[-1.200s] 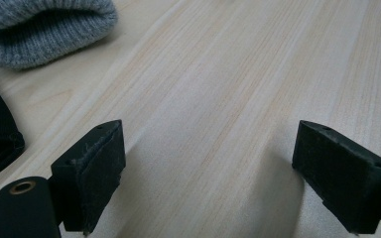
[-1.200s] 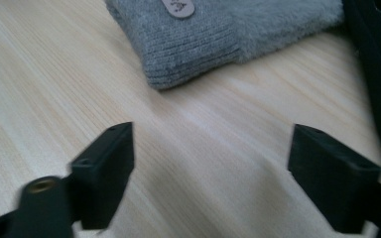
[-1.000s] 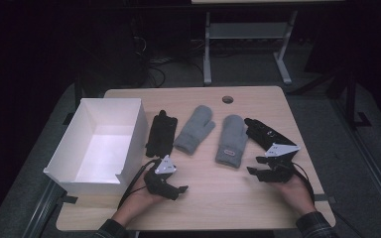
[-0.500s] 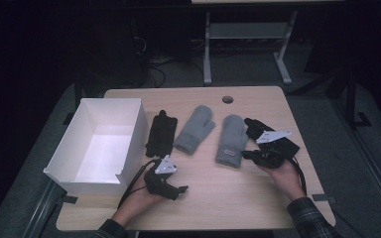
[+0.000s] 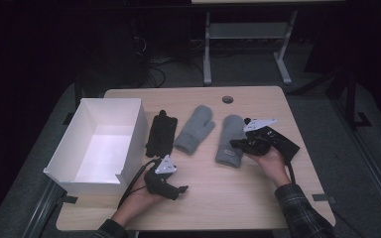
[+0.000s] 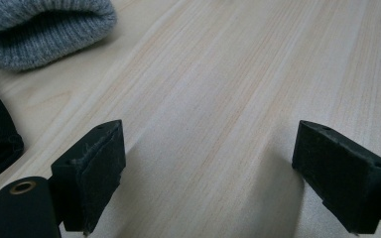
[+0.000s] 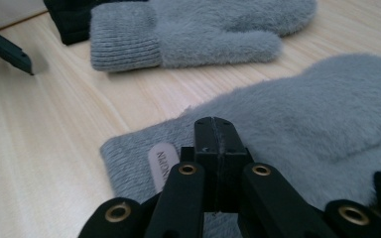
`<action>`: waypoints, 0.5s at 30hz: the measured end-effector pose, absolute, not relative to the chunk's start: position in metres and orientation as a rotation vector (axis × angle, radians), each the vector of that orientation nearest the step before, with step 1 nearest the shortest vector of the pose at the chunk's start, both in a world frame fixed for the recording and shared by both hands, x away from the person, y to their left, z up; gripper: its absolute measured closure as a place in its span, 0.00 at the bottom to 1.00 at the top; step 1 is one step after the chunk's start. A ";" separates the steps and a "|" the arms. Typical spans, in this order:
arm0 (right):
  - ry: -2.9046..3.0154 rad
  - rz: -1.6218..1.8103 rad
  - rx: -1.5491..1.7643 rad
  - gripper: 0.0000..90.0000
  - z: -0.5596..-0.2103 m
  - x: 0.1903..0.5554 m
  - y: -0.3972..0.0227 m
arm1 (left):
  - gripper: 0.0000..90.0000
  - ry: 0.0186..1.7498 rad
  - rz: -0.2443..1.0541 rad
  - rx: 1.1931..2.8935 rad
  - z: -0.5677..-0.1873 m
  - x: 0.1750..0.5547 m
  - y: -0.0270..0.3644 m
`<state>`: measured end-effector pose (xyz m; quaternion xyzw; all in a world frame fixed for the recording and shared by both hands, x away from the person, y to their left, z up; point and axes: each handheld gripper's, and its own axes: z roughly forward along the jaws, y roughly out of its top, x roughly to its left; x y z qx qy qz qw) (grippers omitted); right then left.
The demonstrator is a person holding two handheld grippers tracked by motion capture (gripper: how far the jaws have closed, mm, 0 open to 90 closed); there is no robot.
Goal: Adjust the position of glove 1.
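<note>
Mitten [image 5: 230,141] lies right of centre on the tabletop [image 5: 238,193]; my right tongs [image 5: 239,144] rest on it, closed with nothing pinched. I should reopen, press deeper, regrip. Left tongs [image 5: 181,189] wait open.

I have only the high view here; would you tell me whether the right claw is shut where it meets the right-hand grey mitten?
Observer: Yes. The right gripper view shows the right claw with its jaws pressed flush together, over the right-hand mitten near its cuff.
Operator: Is any fabric pinched?
Observer: I cannot tell. The tips sit just beside a small pale label on the cuff.
Operator: And the other hand's?
Observer: The left claw is wide open, with bare table between its jaws.
</note>
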<state>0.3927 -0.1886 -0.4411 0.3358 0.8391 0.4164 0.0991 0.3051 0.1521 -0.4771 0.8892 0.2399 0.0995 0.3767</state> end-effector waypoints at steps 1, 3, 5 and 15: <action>2.484 1.226 0.985 1.00 -0.442 0.395 -0.187 | 0.14 0.613 0.254 2.274 -0.477 0.305 0.152; 2.489 1.217 0.994 1.00 -0.443 0.396 -0.186 | 0.14 0.613 0.254 2.274 -0.477 0.305 0.152; 2.504 1.192 0.987 1.00 -0.448 0.399 -0.182 | 0.14 0.613 0.254 2.274 -0.477 0.305 0.152; 2.552 1.172 0.974 1.00 -0.456 0.402 -0.170 | 0.14 0.613 0.256 2.272 -0.477 0.305 0.152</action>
